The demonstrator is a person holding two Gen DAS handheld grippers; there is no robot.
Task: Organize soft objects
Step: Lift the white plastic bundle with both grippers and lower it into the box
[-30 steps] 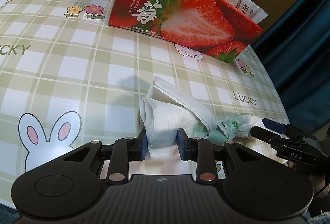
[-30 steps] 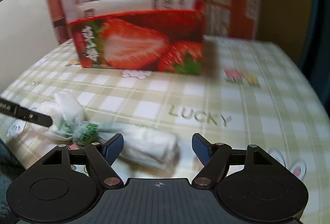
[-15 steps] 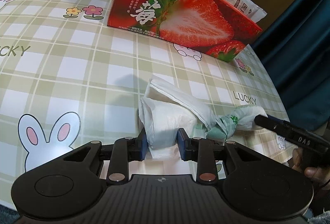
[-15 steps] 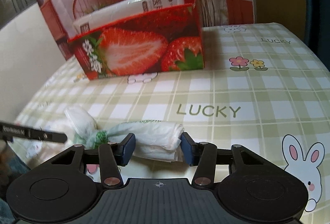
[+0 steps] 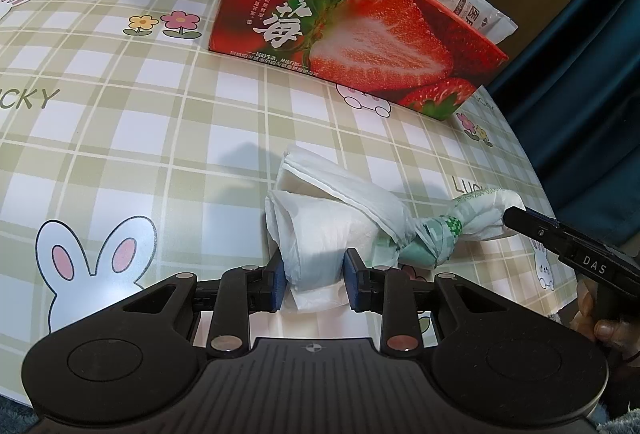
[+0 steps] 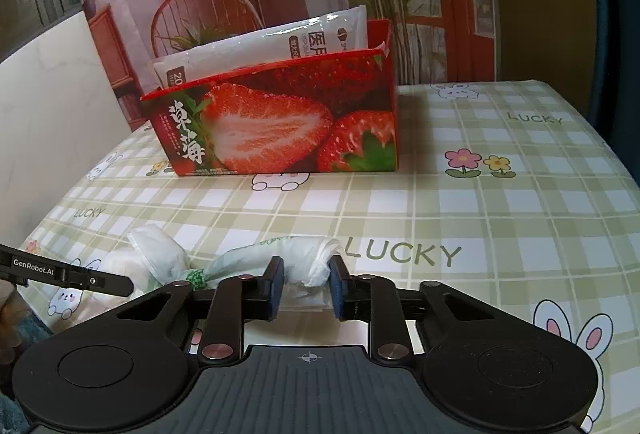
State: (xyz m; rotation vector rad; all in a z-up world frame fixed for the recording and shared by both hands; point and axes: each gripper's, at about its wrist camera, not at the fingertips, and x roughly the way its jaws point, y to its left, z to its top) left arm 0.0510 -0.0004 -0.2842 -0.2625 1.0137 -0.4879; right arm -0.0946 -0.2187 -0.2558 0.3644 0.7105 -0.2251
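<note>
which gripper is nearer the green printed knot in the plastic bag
Right. The right gripper, closing, grips the short tail beside the knot; the left gripper clamps the far white end.

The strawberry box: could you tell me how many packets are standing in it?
1 shows: a white packet rises above the rim of the strawberry box, leaning along its back. The box's inside is hidden, so more could lie lower down.

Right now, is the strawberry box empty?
No, a white packet stands inside the strawberry box and sticks up above its rim.
</note>
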